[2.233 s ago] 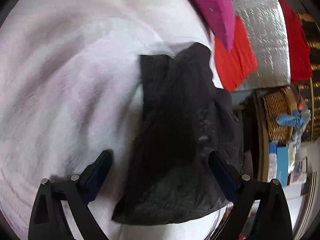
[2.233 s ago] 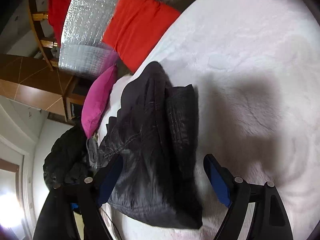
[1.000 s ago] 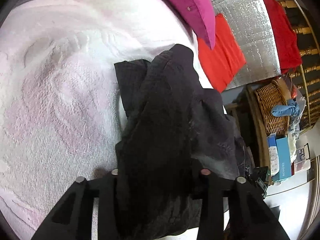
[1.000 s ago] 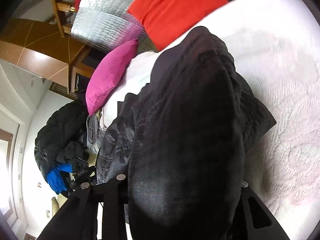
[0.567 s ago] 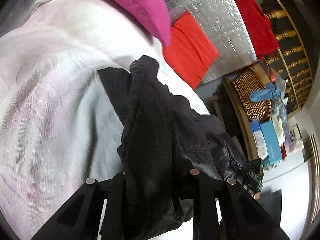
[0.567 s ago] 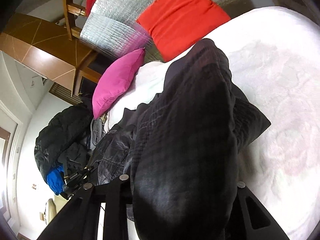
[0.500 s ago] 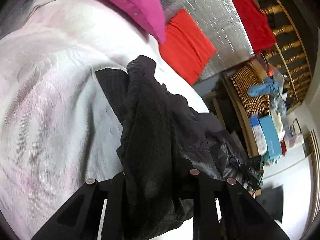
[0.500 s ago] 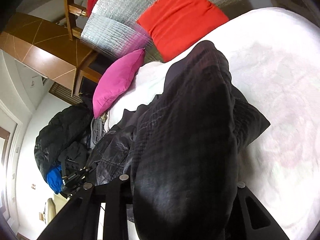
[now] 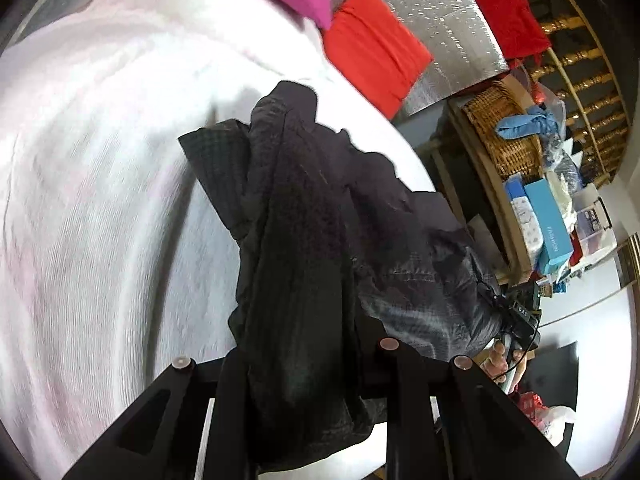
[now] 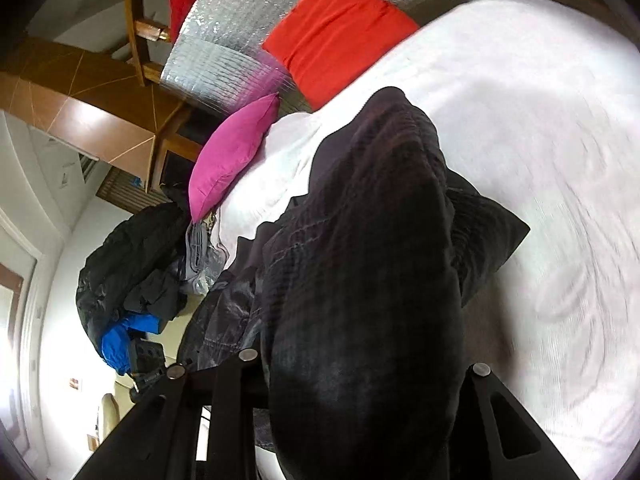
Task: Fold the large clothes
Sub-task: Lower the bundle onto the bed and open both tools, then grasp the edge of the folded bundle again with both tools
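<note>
Both tongs, open before, now clamp the black jacket [image 9: 304,264], lifted off the bed.

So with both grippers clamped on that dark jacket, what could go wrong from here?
1. The left gripper and right gripper each pinch a thick bunch of the dark jacket; layers could slip out.
2. Part of the jacket hangs past the edge of the white bedspread and could drag the rest off.

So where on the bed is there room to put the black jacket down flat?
The white bedspread is bare on the far side of the black jacket, away from the cluttered shelves; the right wrist view shows that same open stretch. Toward the pink pillow and red cushion it narrows. The bed's edge by the dark clothes pile is crowded.
</note>
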{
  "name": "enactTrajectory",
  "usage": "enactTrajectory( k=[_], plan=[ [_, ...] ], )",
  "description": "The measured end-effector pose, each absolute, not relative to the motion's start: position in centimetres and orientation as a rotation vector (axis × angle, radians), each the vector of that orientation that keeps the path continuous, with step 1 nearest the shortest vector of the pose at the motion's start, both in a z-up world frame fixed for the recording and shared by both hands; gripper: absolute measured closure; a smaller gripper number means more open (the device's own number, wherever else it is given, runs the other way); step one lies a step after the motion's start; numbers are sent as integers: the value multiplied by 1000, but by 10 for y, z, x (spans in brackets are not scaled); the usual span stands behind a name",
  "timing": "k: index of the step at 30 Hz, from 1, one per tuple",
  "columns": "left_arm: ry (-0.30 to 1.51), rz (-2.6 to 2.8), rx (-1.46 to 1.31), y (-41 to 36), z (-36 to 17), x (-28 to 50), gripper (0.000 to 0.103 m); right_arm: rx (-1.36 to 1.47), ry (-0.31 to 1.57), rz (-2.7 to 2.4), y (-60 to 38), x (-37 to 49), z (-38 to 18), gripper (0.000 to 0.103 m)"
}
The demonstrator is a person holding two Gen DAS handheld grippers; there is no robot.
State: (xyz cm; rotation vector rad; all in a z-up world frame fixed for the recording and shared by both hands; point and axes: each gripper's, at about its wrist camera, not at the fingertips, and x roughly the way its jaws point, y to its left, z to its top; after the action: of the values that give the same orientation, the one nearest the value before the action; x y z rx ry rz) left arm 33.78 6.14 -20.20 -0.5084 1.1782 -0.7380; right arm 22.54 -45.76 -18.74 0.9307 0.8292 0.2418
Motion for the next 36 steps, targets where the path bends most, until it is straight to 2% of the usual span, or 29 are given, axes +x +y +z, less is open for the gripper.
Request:
enactTrajectory(
  k=[3, 4, 5, 6, 7, 8, 13, 19, 22, 24, 26, 31, 36],
  plan=[
    [1220, -683, -501, 60, -216, 338, 79, 948, 846, 218, -462, 221, -200, 69],
    [1251, -660, -502, 61, -223, 341, 74, 962, 859, 218, -466, 223, -207, 69],
    [1278, -648, -509, 62, -229, 344, 62, 1005, 881, 215, -472, 225, -219, 64],
    [1305, -628, -513, 62, -234, 347, 57, 1045, 901, 207, -478, 226, -229, 60],
    [1328, -600, -517, 63, -239, 352, 50, 1063, 918, 196, -482, 227, -235, 43],
    [1340, -585, -516, 64, -241, 352, 44, 1075, 955, 155, -487, 229, -244, 32],
    [1277, -527, -448, 71, -213, 355, 43, 1139, 935, 135, -503, 219, -241, 32],
    [1092, -501, -439, 84, -169, 349, 38, 798, 871, -162, -516, 193, -176, 31],
    [1034, -560, -386, 58, -155, 342, 37, 736, 799, -98, -506, 191, -153, 31],
    [1019, -603, -322, 38, -150, 337, 32, 666, 810, -55, -489, 200, -143, 31],
    [1014, -617, -244, 17, -151, 333, 22, 598, 828, -62, -477, 212, -144, 31],
    [1085, -553, -157, -3, -170, 347, 21, 588, 893, -92, -475, 258, -160, 31],
    [1060, -478, -317, 10, -164, 397, 21, 576, 953, -96, -473, 300, -165, 31]
  ],
)
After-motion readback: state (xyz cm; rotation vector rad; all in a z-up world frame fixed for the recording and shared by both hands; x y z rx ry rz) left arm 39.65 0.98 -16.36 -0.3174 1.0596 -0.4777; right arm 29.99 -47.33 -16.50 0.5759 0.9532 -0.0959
